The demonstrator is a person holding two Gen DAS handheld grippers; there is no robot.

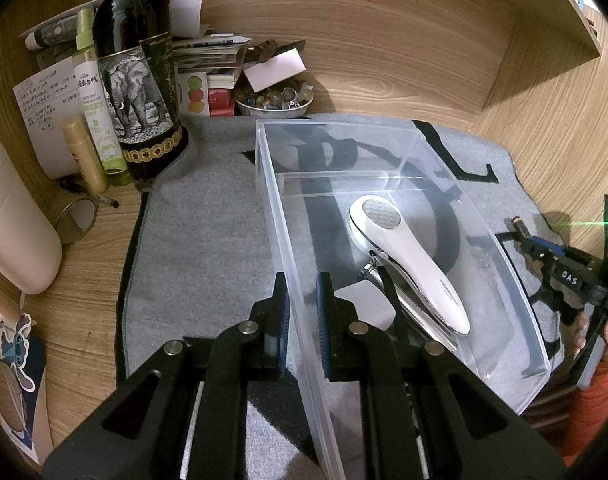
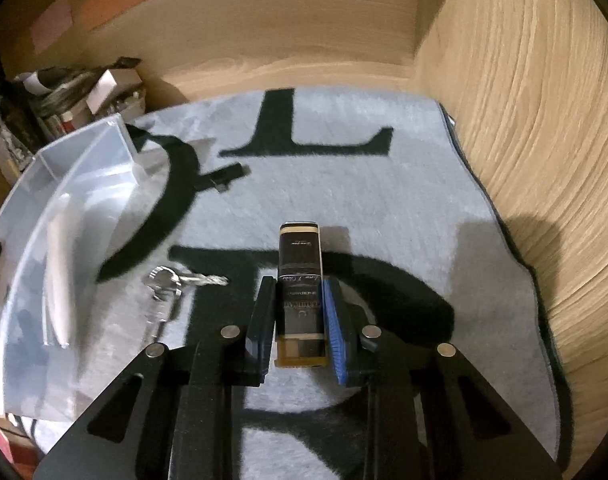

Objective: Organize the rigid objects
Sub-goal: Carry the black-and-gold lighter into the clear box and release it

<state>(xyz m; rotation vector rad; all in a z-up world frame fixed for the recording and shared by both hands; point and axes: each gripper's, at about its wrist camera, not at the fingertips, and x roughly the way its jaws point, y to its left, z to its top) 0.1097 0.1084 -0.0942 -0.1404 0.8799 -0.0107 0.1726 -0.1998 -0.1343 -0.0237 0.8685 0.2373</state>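
Bin: a clear, rectangular plastic storage bin (image 1: 388, 152) stands on the grey mat, with a low clear divider across its far part.
Bin contents: a white handheld device with a round textured head (image 1: 404, 260) lies diagonally on the bin floor; beneath and beside it lies a chrome metal tool with black arms (image 1: 384, 280), partly hidden; a pale flat card (image 1: 364, 304) lies near the near wall.
Left gripper (image 1: 303, 312): fingers narrowly apart, straddling the bin's left wall, one inside and one outside; whether the pads press the wall I cannot tell.
Right gripper (image 2: 298, 320): closed on a small dark rectangular box with gold bands and gold lettering (image 2: 300, 280), held lengthwise between the blue pads above the mat.
Loose items: a silver key on a metal ring (image 2: 176, 284) lies on the mat between the bin and the right gripper; a small black clip-like piece (image 2: 224, 178) lies farther back.
Mat: a grey fabric mat with large black letters (image 2: 404, 208) covers the wooden worktop (image 1: 84, 280).
Surroundings: a dark wine bottle with an elephant label (image 1: 138, 80), a bowl of coloured stones (image 1: 274, 102) and stacked papers sit along the back left.
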